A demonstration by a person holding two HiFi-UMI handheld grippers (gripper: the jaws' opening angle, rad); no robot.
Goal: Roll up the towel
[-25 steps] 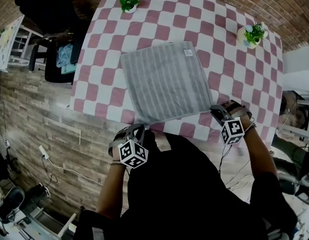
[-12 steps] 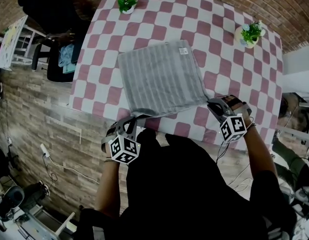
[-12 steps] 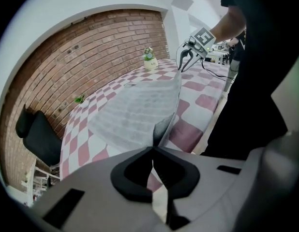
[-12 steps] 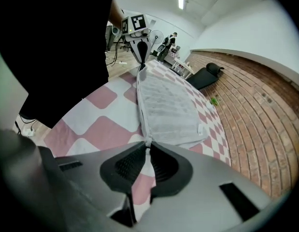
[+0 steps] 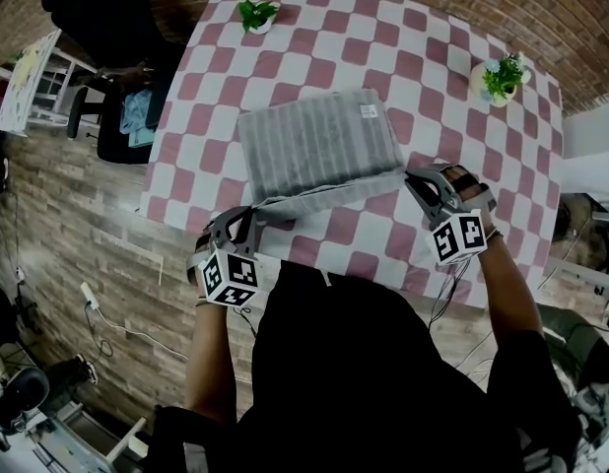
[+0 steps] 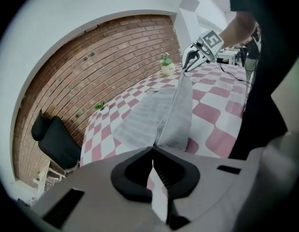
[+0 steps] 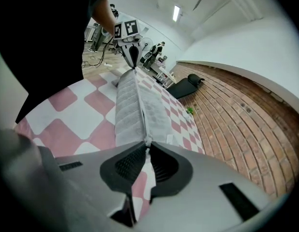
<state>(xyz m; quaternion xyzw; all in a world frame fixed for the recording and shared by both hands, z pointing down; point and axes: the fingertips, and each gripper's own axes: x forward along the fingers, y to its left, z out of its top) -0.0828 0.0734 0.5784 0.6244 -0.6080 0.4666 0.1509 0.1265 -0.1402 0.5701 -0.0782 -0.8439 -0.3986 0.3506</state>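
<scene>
A grey ribbed towel (image 5: 319, 146) lies on the pink-and-white checked table (image 5: 423, 77), its near edge lifted off the cloth and stretched in a line between both grippers. My left gripper (image 5: 253, 215) is shut on the towel's near left corner (image 6: 154, 141). My right gripper (image 5: 411, 178) is shut on the near right corner (image 7: 145, 140). In the left gripper view the raised edge runs away to the right gripper (image 6: 189, 62); in the right gripper view it runs to the left gripper (image 7: 134, 57). A white label (image 5: 369, 111) shows at the far right corner.
Two small potted plants stand on the table, one at the far left (image 5: 256, 14) and one at the far right (image 5: 501, 75). A black chair (image 5: 127, 77) stands left of the table over a brick-patterned floor. The person's dark torso fills the near side.
Both grippers have risen and moved away from me over the table, carrying the towel's near edge up and folding it toward the far side. The flat part looks shorter now.
</scene>
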